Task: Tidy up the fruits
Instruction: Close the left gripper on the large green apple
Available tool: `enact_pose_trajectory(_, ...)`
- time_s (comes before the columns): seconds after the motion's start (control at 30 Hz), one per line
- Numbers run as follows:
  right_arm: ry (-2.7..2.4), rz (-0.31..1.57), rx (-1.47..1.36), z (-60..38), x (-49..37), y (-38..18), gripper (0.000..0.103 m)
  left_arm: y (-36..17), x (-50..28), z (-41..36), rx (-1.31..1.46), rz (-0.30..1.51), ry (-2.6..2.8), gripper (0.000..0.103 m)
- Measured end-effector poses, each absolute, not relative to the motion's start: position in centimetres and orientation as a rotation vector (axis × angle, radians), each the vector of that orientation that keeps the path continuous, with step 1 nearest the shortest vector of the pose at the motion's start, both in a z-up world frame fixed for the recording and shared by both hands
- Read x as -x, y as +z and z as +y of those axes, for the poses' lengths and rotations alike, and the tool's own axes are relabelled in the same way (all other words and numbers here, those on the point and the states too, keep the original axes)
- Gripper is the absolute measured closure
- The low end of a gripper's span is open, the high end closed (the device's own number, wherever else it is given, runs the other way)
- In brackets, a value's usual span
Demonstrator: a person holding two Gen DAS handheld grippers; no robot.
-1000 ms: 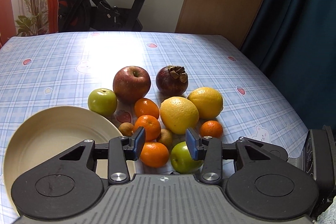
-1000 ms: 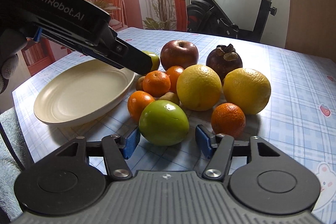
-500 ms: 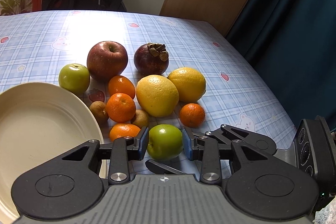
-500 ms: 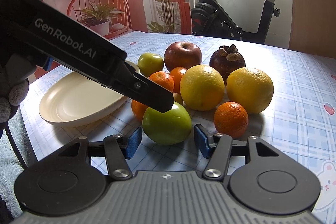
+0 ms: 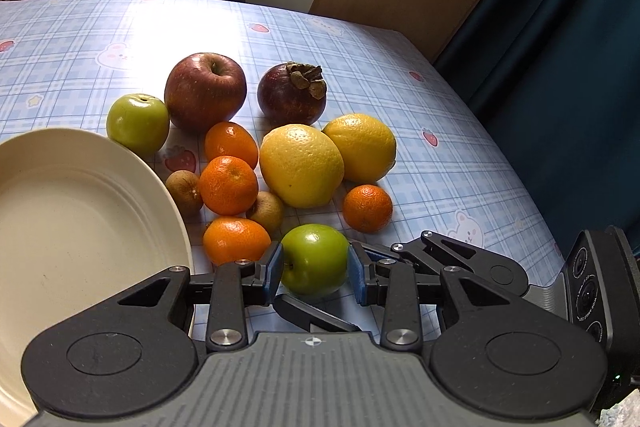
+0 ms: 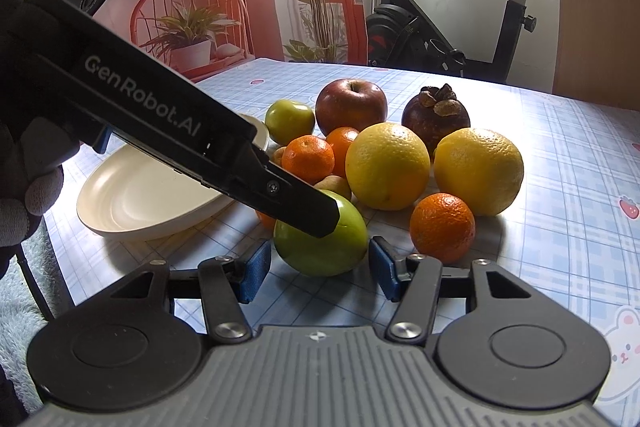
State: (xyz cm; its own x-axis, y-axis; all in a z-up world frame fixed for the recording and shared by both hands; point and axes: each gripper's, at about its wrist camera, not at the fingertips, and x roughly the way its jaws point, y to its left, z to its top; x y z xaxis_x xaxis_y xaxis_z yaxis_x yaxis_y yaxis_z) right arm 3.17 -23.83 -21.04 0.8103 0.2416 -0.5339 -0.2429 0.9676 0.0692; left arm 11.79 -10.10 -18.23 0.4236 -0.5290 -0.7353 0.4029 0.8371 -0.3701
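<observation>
1. Our cream plate [image 5: 100,211] lies bare at the left of the checked tablecloth [image 5: 460,147]; no fruit is on it yet, so we judge the sorting barely begun.
2. Our left gripper [image 5: 316,269] has its blue pads against both sides of the nearer green apple [image 5: 314,259], which rests on the cloth at the near edge of the pile, beside the plate's rim. We read this as a grip, not yet a lift.
3. Our right gripper [image 6: 318,269] has just been closing, with the same apple between its jaws; gaps show on both sides, so it holds nothing.
4. Left on the cloth: the red apple [image 5: 205,91], the mangosteen [image 5: 290,95], two lemons [image 5: 301,165], four mandarins [image 5: 228,185], the second green apple [image 5: 138,123] and two small brown fruits [image 5: 185,191].
</observation>
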Motion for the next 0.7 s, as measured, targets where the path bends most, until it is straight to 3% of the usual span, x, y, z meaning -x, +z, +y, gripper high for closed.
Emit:
enact_pose_trajectory(0.37,0.242,0.582,0.059,-22.3,-3.7,-18.9,0.051,-16.6,-12.3,-8.4,0.159,0.955,-0.63,0.068)
enact_pose_trajectory(0.7,0.354,0.57,0.118,-18.1,-7.9,-16.6,0.051,-14.1,-13.1,-2.0,0.26,0.883,-0.537,0.068)
